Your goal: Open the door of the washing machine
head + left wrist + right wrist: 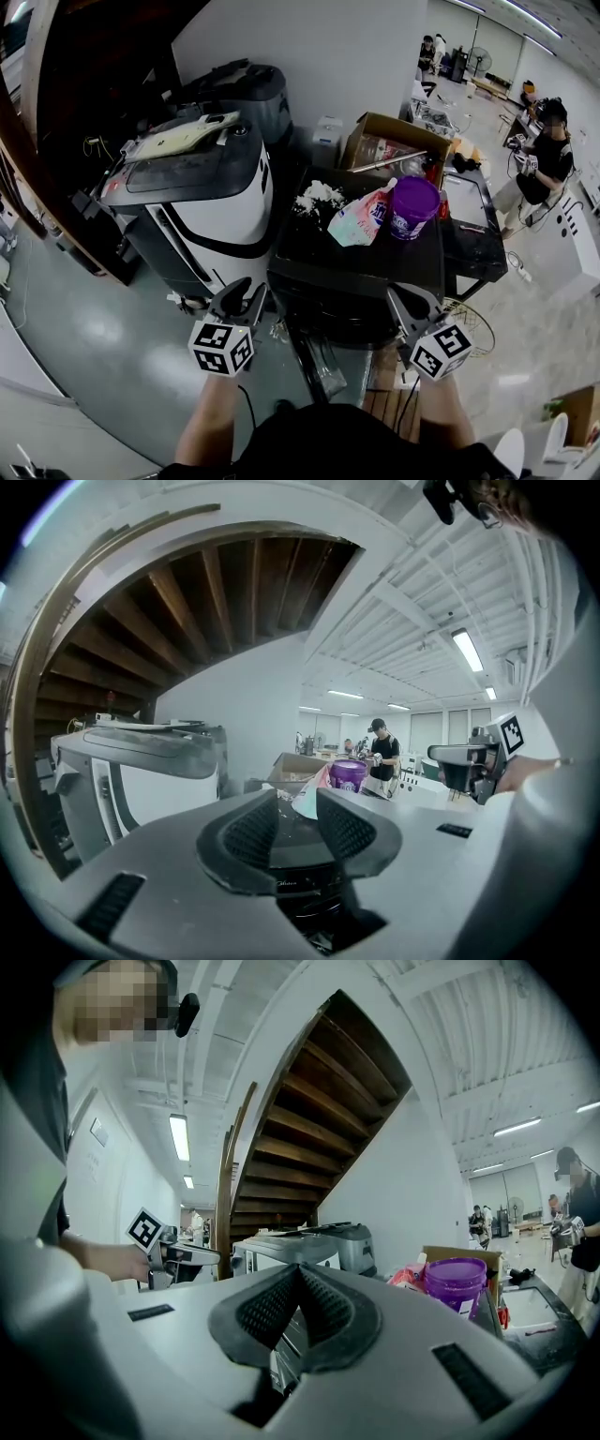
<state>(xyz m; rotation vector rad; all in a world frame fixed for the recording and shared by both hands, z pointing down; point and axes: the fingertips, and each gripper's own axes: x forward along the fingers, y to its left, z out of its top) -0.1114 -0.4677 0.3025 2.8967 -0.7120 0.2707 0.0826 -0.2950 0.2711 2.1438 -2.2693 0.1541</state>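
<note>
A: Task thing?
B: Big black front-loading washing machine [375, 258]. The round dark door [342, 323] on its front looks closed. A purple plastic tub [413, 208] is parked on its top.
A: Claws?
B: Both level before its front, probably lining up for the door. Left gripper [246, 289] jaws slightly apart, empty; right gripper [405, 298] pinched closed, empty.

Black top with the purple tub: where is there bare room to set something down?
The front strip of the black top, between the pink bag and the near edge, is bare. The back is crowded: white heap, bag, purple tub, with the cardboard box behind.
</note>
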